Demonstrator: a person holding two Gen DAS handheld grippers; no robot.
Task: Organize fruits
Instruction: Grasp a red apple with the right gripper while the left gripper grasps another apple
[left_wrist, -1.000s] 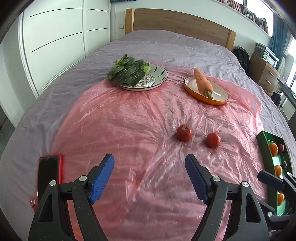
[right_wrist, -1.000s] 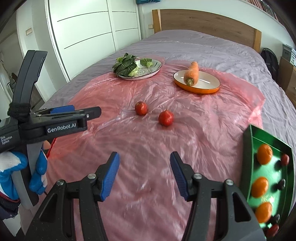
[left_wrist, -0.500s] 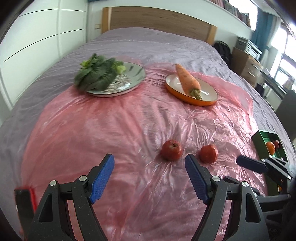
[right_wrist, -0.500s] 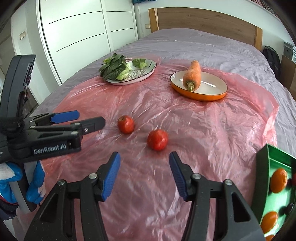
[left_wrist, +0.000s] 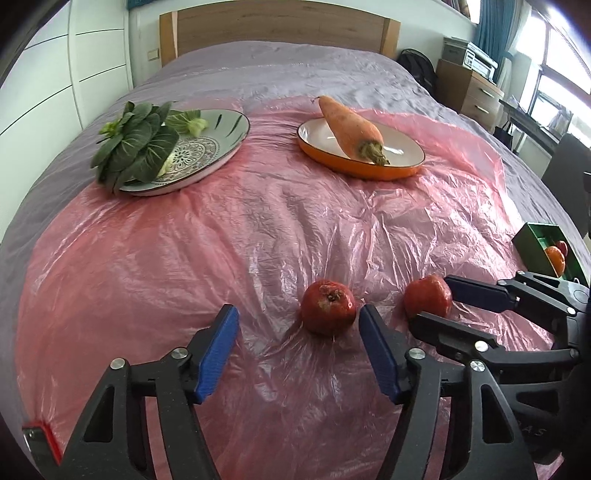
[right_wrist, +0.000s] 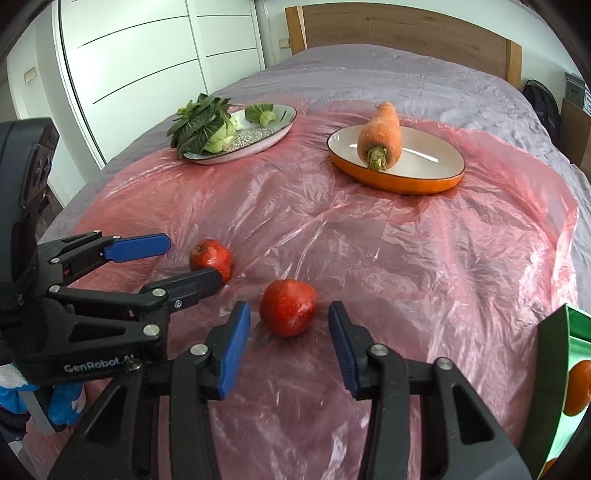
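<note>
Two red fruits lie on the pink plastic sheet (left_wrist: 184, 258) that covers the bed, both nearer the camera than the orange dish (left_wrist: 360, 166), which serves here as landmark. The left fruit (left_wrist: 328, 306), its dried calyx facing up, sits in front of and slightly left of that dish. The left gripper (left_wrist: 297, 349) has just been closing; its blue pads (left_wrist: 218, 350) are apart, and the fruit sits just beyond the tip of the right-hand pad, not clamped. In the right wrist view this gripper's fingers flank that fruit without a visible squeeze.

The right fruit (right_wrist: 288, 312) lies in front of the dish too, beside the first. The right gripper (right_wrist: 290, 349) has likewise been closing; its jaws stand spread with the fruit between their tips, gaps showing on both sides.

A carrot (left_wrist: 351, 127) rests in the orange dish. Left of the dish, a patterned plate (left_wrist: 207, 147) holds bok choy (left_wrist: 136, 142). Right of and nearer than the dish, a green tray (left_wrist: 541, 249) holds oranges (left_wrist: 555, 258).
</note>
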